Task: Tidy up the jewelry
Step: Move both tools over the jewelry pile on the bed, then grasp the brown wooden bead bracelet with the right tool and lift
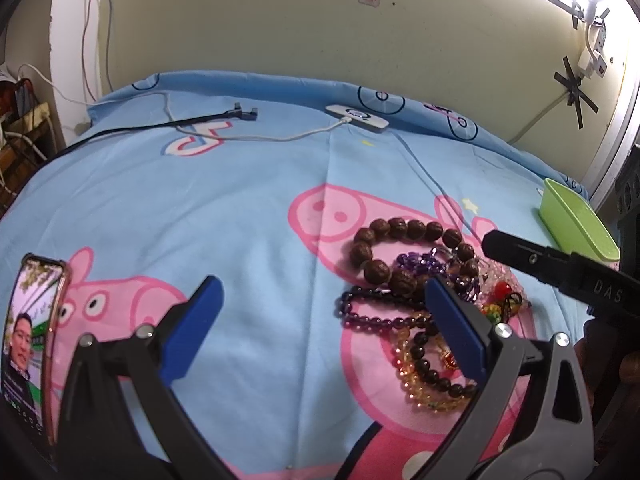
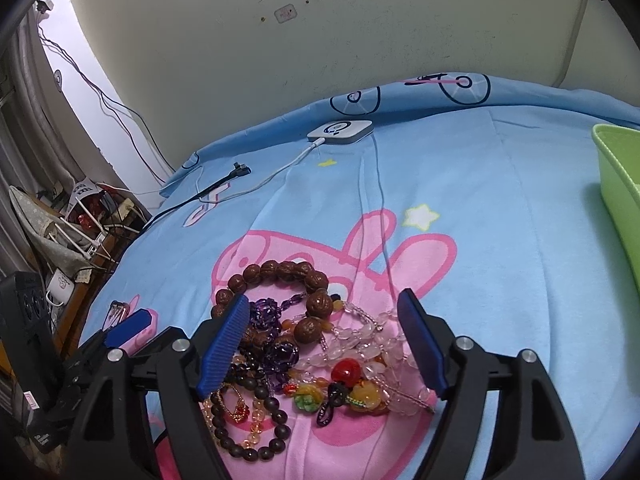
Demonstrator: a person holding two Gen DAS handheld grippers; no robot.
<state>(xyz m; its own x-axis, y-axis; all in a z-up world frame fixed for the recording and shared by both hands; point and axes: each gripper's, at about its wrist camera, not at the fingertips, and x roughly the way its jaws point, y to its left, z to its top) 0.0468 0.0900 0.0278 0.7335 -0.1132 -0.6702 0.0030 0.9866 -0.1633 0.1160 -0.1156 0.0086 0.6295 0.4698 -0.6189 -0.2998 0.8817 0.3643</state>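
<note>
A tangled pile of bracelets lies on the blue cartoon bedsheet [image 2: 500, 240]. It holds a brown walnut-bead bracelet [image 2: 280, 271], purple beads [image 2: 267, 314], a clear pink crystal strand [image 2: 360, 340], a red bead charm [image 2: 347, 370] and a dark bead bracelet [image 2: 260, 440]. My right gripper [image 2: 323, 298] hovers open just above the pile, its blue pads on either side and pressing nothing. In the left wrist view the walnut bracelet [image 1: 400, 236] and purple bracelet [image 1: 372, 318] lie right of my left gripper [image 1: 322, 292], which is open and empty. One right finger [image 1: 520, 252] reaches in there.
A green plastic tray [image 2: 620, 192] stands at the right edge of the bed, also seen as the tray [image 1: 576, 224]. A phone [image 1: 36, 332] with a lit screen stands at the left. A white charger puck [image 2: 340, 132] and cables lie near the wall. Clutter sits beyond the bed's left edge.
</note>
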